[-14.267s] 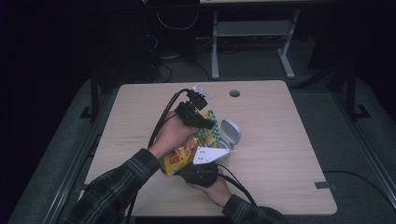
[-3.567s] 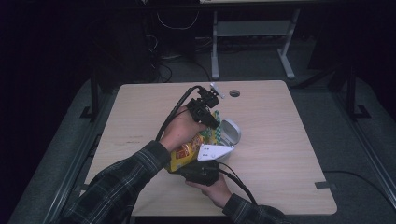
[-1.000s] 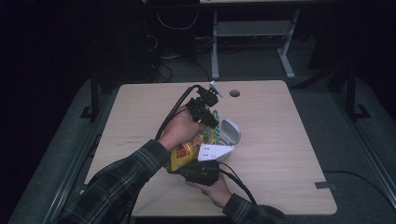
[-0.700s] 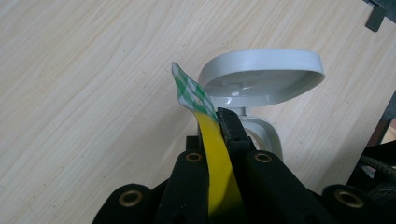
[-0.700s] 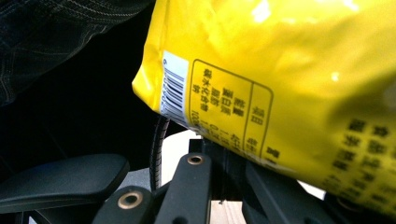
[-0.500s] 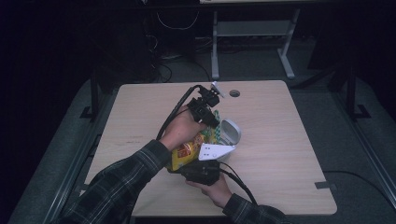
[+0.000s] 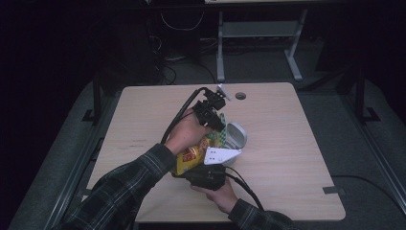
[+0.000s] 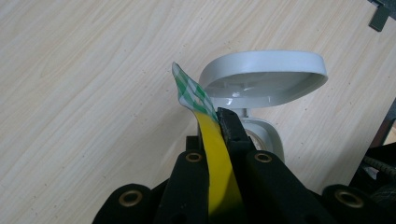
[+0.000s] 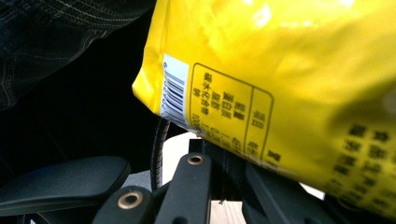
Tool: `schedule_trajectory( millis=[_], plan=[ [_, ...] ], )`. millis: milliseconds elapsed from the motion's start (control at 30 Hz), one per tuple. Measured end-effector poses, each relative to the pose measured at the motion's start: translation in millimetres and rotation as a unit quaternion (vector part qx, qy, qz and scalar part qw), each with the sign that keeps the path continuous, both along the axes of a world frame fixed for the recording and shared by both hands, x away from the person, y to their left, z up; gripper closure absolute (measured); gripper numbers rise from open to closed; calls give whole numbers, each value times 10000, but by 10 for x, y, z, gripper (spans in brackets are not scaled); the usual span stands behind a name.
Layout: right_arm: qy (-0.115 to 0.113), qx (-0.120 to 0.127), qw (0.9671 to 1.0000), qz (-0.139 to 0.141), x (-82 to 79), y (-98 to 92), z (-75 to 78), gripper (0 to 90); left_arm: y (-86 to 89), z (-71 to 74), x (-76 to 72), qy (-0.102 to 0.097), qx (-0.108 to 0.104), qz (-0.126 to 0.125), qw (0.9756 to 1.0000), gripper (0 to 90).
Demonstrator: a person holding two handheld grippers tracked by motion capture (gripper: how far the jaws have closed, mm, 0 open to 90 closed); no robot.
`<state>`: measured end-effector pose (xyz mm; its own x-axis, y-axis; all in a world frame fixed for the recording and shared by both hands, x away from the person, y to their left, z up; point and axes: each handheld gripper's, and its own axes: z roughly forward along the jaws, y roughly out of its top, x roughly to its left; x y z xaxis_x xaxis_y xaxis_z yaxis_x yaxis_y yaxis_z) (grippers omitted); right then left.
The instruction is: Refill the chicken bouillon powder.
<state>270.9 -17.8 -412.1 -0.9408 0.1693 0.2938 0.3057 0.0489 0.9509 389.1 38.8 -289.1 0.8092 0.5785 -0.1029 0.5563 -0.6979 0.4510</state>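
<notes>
Glossy yellow snack bag [image 7: 194, 155] with green-checked top edge: held above wooden table [image 7: 297, 143]; left gripper [image 8: 219, 135] clenched on its top edge; right gripper [image 7: 206, 176] clamping its lower end; open-lidded white plastic container [image 8: 261, 84] just beside.

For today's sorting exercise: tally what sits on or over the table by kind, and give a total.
Yellow snack bag: 1
White lidded container: 1
Claws, left claw and right claw: 2
Total: 4

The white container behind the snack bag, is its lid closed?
No, in the left gripper view the white container's lid stands raised and tilted above the base, its underside showing.
</notes>
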Motion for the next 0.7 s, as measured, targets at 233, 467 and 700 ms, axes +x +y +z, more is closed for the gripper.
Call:
schedule_trajectory(
  millis=[233,467,700],
  plan=[
    [-13,13,10000,-2,-3,0,4,900,-2,3,-4,-5,10,-12,10000,900],
    [2,24,10000,-1,-4,0,7,900,-2,3,-6,-12,19,-17,10000,899],
    [35,31,10000,16,0,-4,9,900,-4,2,2,-1,57,-26,10000,900]
  ],
)
